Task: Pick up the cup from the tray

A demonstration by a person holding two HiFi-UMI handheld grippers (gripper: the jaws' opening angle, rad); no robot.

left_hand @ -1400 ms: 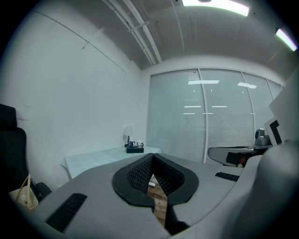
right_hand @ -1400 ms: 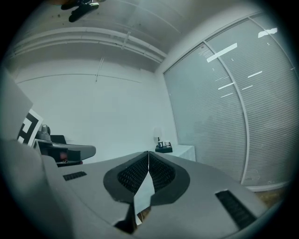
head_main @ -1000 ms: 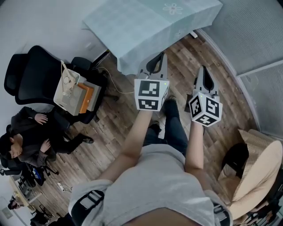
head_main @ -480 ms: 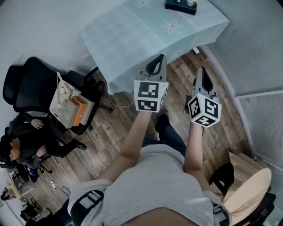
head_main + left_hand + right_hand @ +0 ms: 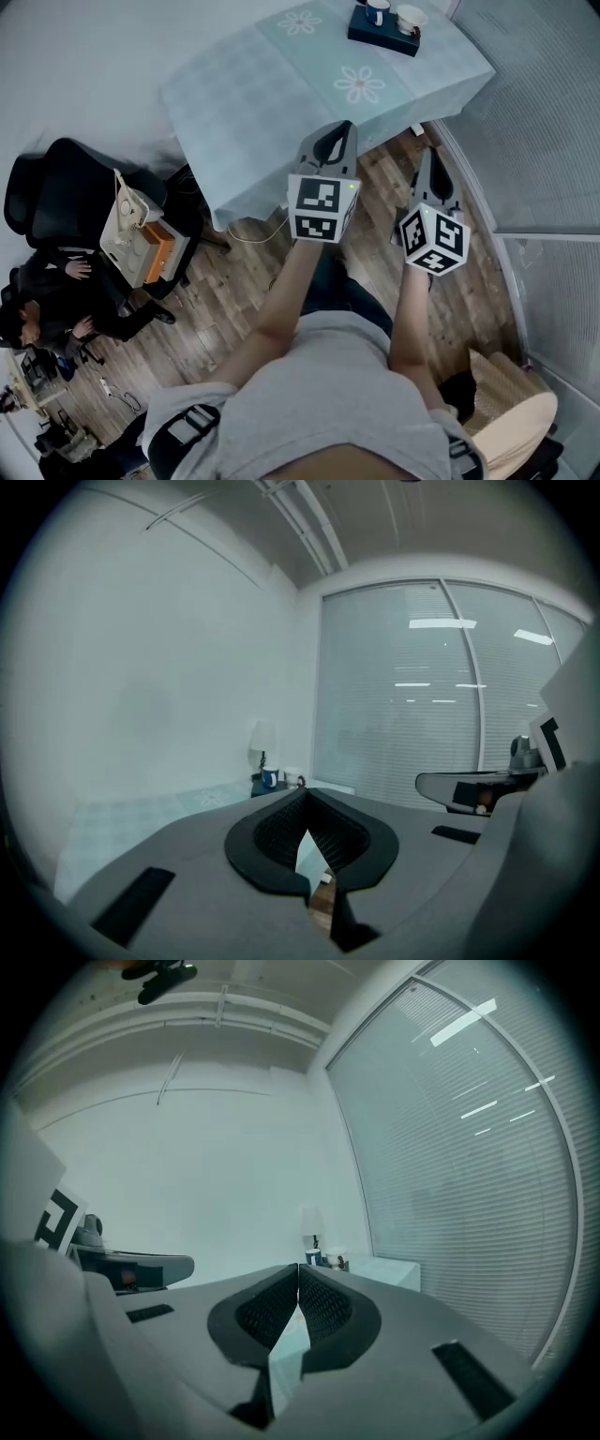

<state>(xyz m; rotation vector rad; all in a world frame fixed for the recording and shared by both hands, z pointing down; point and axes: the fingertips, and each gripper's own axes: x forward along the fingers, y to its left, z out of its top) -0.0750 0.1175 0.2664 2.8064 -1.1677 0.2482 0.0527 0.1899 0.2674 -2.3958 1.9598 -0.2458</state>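
the tablecloth (image 5: 262,103) is matt woven cloth, the floor (image 5: 225,291) grainy wood planks.

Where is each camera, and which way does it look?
Head view: on the person's head, facing down at floor and table; shows arms, chest, left tool, right tool.
Left gripper view: rides the left tool, facing the far cups; shows its shut jaws.
Right gripper view: rides the right tool, same heading; jaws shut.
Shared: all see the tray with cups.

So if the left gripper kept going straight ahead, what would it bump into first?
Probably the table. The shut left gripper points toward its near edge, and nothing shows in between. Depth is hard to judge, so it might pass just over the top.
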